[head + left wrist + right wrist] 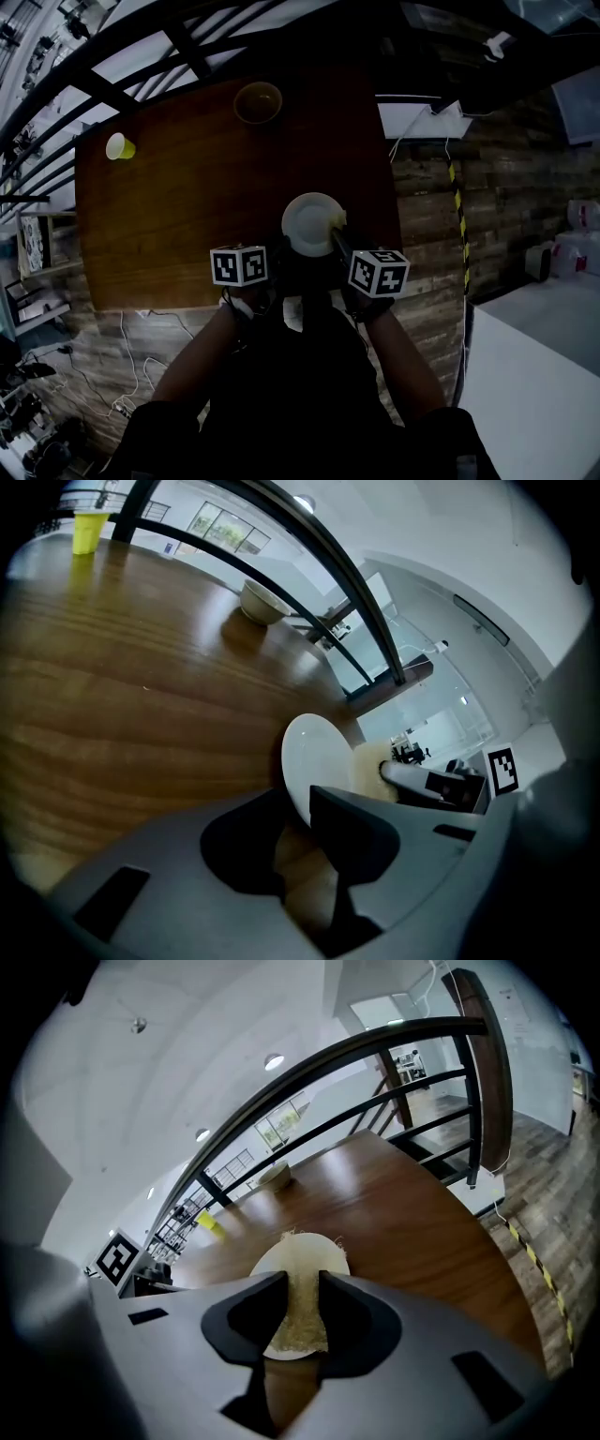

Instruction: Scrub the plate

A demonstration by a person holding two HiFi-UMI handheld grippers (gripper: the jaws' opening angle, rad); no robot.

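A small white plate (309,223) is held above the near edge of the brown table (178,216). My left gripper (277,251) is shut on the plate (314,761) at its near rim, holding it tilted on edge. My right gripper (336,232) is shut on a pale yellow scrub pad (300,1302), whose far end lies against the plate (272,1265) face. In the left gripper view the pad (372,769) shows just behind the plate, with the right gripper's fingers (412,775) on it.
A tan bowl (258,101) stands at the table's far edge and a yellow cup (119,146) at its far left corner. A dark railing (141,52) runs beyond the table. A white counter (534,366) is at right, wood floor with cables below.
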